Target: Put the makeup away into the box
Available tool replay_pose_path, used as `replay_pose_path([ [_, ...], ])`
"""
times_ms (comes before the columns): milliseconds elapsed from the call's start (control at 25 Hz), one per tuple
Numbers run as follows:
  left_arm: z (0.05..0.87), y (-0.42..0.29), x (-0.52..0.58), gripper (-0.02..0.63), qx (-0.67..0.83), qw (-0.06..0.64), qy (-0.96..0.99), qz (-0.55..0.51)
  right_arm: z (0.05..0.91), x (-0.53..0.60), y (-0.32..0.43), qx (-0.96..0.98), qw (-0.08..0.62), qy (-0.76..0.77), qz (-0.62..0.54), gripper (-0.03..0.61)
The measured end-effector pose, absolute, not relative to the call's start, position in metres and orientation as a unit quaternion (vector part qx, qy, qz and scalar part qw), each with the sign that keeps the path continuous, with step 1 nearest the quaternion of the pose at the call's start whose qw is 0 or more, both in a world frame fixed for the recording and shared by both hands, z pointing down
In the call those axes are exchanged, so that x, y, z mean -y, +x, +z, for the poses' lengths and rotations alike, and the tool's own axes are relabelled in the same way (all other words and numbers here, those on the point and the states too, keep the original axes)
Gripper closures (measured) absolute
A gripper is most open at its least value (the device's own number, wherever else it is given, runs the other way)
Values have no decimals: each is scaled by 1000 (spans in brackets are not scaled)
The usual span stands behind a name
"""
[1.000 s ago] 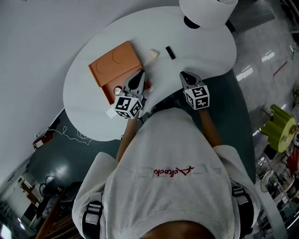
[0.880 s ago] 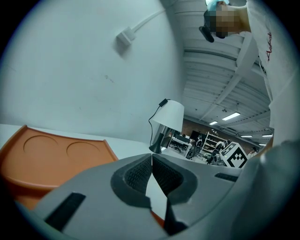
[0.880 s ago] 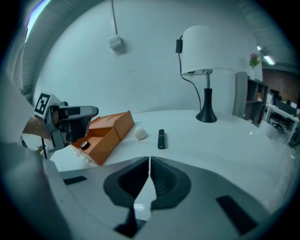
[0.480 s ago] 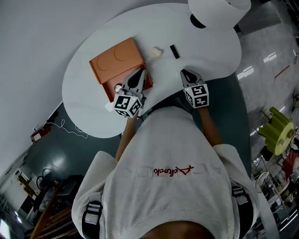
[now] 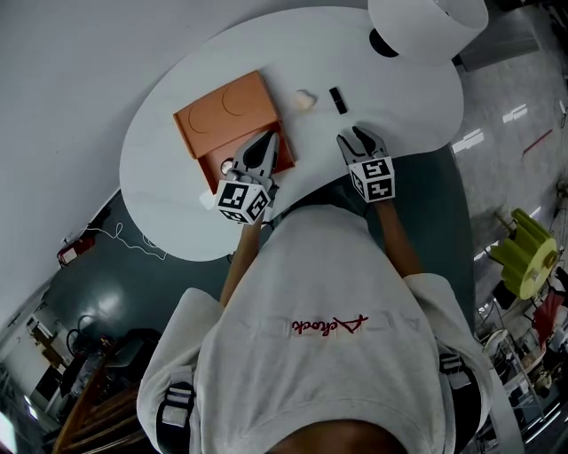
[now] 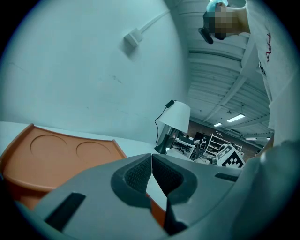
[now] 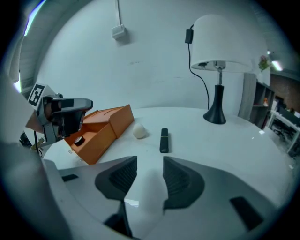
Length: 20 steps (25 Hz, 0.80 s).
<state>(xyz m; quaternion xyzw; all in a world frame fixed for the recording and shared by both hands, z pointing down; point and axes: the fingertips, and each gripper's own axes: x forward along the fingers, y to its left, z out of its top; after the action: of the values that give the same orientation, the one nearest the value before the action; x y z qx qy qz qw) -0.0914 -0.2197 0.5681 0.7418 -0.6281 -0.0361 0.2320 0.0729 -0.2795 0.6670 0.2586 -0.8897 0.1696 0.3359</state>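
Note:
An orange box (image 5: 226,115) lies on the white table (image 5: 160,204), its lid flipped back and its tray open toward me. A small round compact (image 7: 78,139) sits in the tray. My left gripper (image 5: 264,152) hovers over the tray's right end, shut with nothing between its pads (image 6: 140,174). Beyond the box lie a white puff (image 5: 304,99) and a black makeup tube (image 5: 337,99). My right gripper (image 5: 358,140) is just short of the tube (image 7: 163,139). Its jaws have just been opening and stand apart over bare table.
A white-shaded lamp (image 5: 426,27) on a black base (image 7: 216,115) stands at the table's far right, its cord running up the wall. The table's near edge curves right below both grippers. A dark floor with cables lies to the left.
The right gripper's jaws have parted from shut to open, and it has edged slightly toward the tube. The left gripper has stayed over the box.

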Motion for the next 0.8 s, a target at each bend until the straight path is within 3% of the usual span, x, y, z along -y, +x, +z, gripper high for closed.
replay_pose_path([
  [640,568,-107,210,601,650,234,722,-40,689,335,38,878,374,254,155,402],
  [800,569,-109,207,601,655,233,718,-41,694,342,35,872,386,261,150,442],
])
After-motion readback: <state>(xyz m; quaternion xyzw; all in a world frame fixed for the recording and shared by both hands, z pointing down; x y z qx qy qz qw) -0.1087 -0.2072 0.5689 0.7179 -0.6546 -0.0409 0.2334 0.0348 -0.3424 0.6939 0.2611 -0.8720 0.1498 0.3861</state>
